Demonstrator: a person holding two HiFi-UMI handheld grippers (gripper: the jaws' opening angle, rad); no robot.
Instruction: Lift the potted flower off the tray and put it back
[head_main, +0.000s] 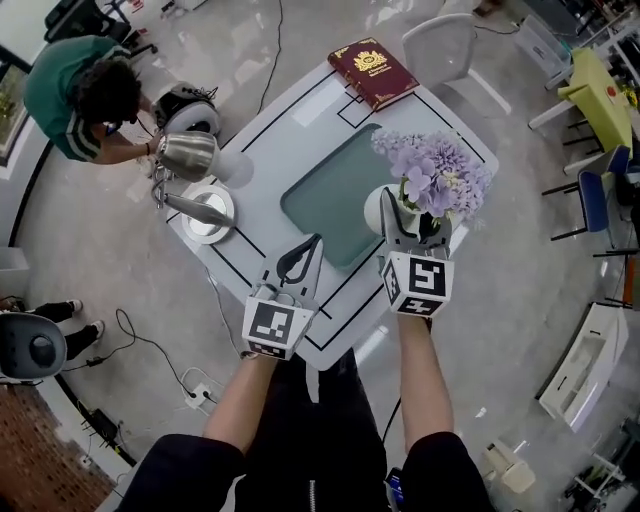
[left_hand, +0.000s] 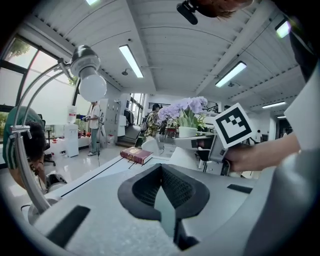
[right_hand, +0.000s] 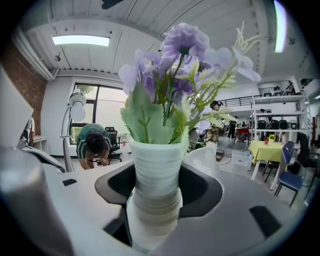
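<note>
— Looking down in the head view, what do we have?
— Our right tongs (head_main: 412, 208) grip the potted flower (head_main: 379, 211) at the right edge of the green tray (head_main: 320, 200). We cannot tell whether its base touches. Our left tongs (head_main: 314, 243) hover just to their left, above the table (head_main: 270, 130).
— And the left gripper view?
— Jaws together, nothing between them.
— The right gripper view?
— Jaws wide, pressing both sides of the white ribbed pot.

Open office: strip lights (right_hand: 81, 40), chairs (right_hand: 290, 172), tables (right_hand: 267, 146).
</note>
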